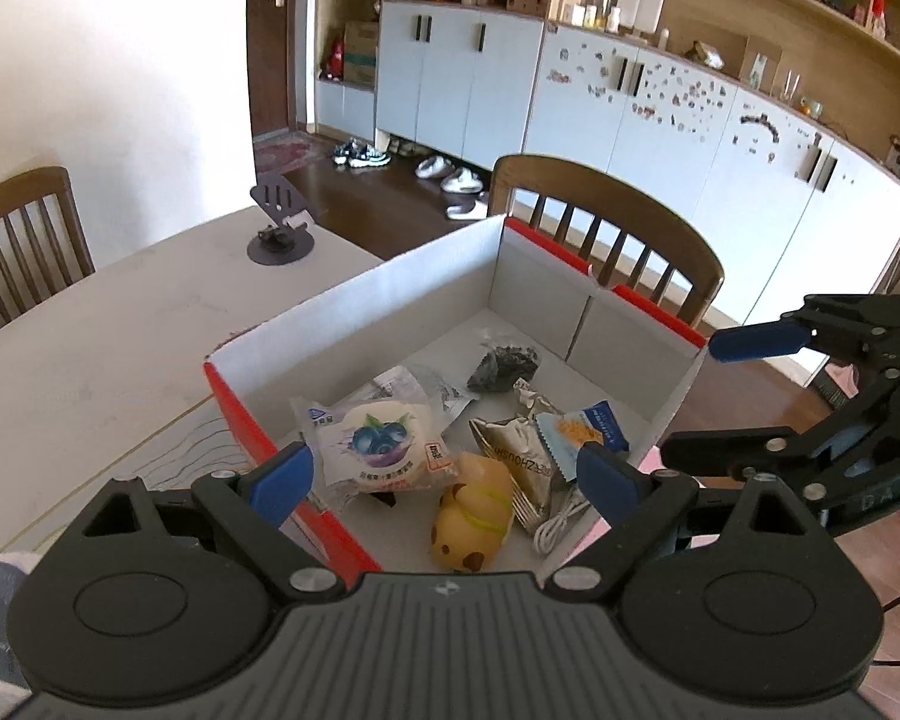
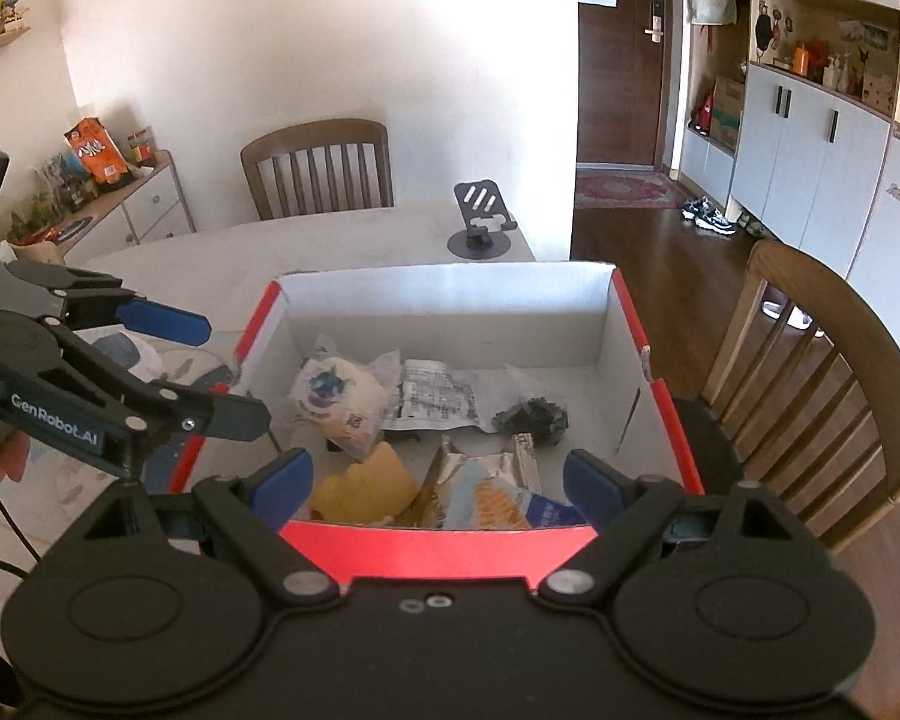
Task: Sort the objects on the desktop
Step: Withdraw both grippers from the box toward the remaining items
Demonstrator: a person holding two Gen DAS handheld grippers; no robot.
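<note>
A red and white cardboard box [image 1: 390, 300] stands on the table and also shows in the right wrist view [image 2: 450, 294]. It holds a blueberry bun packet [image 1: 372, 441], a yellow squishy toy [image 1: 471, 519], silver snack packets [image 1: 519, 462], a blue-topped snack packet [image 1: 582, 429], a white cable [image 1: 561, 525] and a dark crumpled packet [image 1: 504, 366]. My left gripper [image 1: 447, 474] is open and empty above the box's near corner. My right gripper [image 2: 438, 480] is open and empty above the box's near wall. Each gripper shows in the other's view, at the box's sides.
A black phone stand [image 1: 279, 228] stands on the pale table [image 1: 90, 348] beyond the box. Wooden chairs [image 1: 606, 228] stand around the table. A patterned cloth or bag [image 2: 132, 354] lies left of the box. White cabinets line the far wall.
</note>
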